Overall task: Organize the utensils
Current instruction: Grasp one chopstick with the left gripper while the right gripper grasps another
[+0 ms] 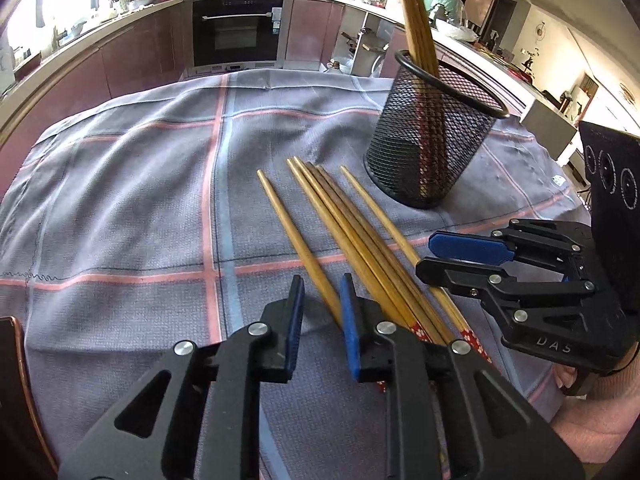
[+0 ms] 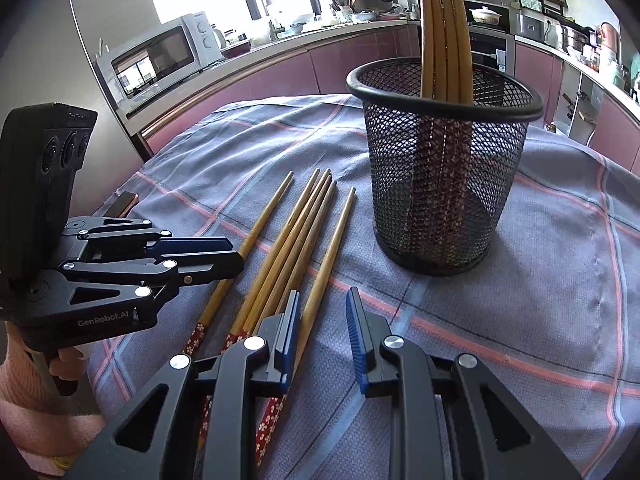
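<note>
Table: a checked cloth [image 1: 120, 200] covers it, and everything sits on that cloth.

Cup: a black mesh cup [image 2: 440, 184] stands upright toward the far right of the table. Four chopsticks [image 2: 440, 40] already stand in it, thin ends up.

Loose chopsticks: six lie flat [image 1: 352, 232] in a loose fan between the cup and the near edge. Their red patterned ends are toward the near edge and their thin tips point to the far edge.

Target stick: the outermost chopstick on the left of the fan [image 1: 292, 232] lies a little apart from the bunch.

Left gripper [image 1: 322, 312]: its fingers stand only a narrow gap apart. The target stick runs up between them, against the right pad. The left pad shows clear of it, so it does not look clamped yet.

Right gripper [image 2: 324, 320]: also a narrow gap, with only cloth between the pads. It holds nothing and sits at the right side of the fan, nearer the cup.

Key relation: the stick's long axis runs nearly along the line the left fingers point, so the pads close across its width.

Nearer hand: the left, already astride the stick.

Step in hand: most likely pinching this stick so it can be lifted and stood in the cup, away to the far right.

Risk: a one-sided pinch could roll the stick toward the bunch.
</note>
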### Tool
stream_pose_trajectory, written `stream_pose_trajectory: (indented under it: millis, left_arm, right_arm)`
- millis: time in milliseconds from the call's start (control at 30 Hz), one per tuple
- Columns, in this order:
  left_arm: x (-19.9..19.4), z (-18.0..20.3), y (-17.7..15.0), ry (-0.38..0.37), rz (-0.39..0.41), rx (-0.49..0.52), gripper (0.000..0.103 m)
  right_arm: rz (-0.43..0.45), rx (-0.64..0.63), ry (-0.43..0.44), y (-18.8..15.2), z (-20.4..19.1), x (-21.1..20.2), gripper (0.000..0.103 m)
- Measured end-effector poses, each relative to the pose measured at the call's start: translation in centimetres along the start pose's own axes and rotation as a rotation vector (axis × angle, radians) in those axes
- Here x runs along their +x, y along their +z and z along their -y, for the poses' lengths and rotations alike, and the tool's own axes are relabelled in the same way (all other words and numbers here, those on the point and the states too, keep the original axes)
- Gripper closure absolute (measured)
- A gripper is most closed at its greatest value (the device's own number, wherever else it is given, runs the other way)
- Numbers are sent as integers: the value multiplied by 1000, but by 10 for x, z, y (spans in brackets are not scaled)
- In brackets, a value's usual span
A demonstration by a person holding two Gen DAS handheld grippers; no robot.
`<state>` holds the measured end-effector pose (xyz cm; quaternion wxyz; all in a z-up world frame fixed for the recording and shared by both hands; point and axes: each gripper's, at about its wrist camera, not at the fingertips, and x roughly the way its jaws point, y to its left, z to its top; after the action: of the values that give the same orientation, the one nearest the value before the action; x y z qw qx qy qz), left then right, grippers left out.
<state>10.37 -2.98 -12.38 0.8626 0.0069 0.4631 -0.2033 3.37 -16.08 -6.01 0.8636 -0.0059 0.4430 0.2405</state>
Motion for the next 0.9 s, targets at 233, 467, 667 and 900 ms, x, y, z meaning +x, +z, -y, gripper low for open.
stream_pose_trajectory:
  millis: [233,467,667,900]
  left_arm:
    - [10,-2,14,39,-8,-7,82]
    - [14,2,16,86,1,-20,87]
    - [11,-1,12,73,5,-71,94]
    - [3,-3,8,45,14,-90,96]
  right_arm:
    - [-2,-18,-37,11,-4,12,81]
    - [-4,-23,-63,15,-6,16,91]
    - [3,5,-48,14,0,13,98]
    - [14,26,-16,11,5,3,98]
